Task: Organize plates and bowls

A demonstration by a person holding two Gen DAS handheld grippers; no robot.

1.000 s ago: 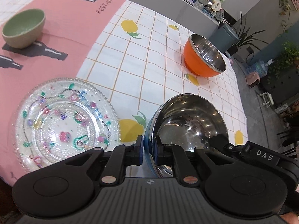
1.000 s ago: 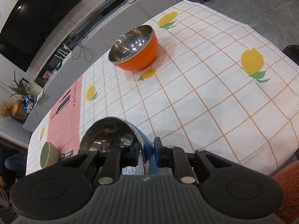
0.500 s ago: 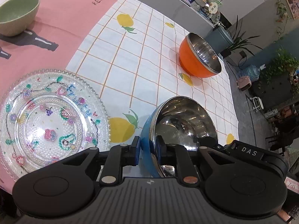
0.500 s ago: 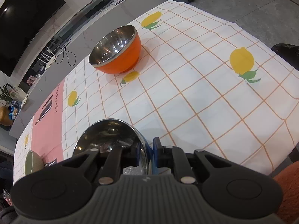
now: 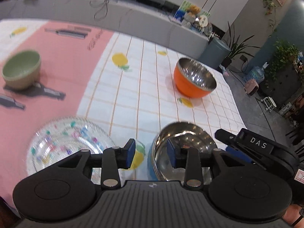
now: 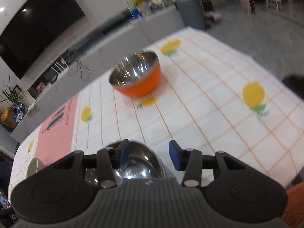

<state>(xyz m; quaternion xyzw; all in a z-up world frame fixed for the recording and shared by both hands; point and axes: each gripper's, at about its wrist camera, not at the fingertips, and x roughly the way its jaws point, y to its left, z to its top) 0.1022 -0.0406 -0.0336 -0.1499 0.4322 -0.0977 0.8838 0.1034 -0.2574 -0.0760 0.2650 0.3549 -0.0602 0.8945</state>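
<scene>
Upright blue steel-lined bowl beside glass plate; orange bowl and green bowl farther off

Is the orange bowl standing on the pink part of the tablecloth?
No. In the left wrist view the orange bowl stands on the white checked part of the tablecloth; only the green bowl is on pink.

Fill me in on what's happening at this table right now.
A person with a gripper in each hand has just been opening both sets of jaws around the blue steel bowl. The left gripper and right gripper each straddle its rim without pressing, so the bowl sits released on the tablecloth. The glass plate lies beside it; the orange bowl and green bowl stand farther off, untouched.
</scene>
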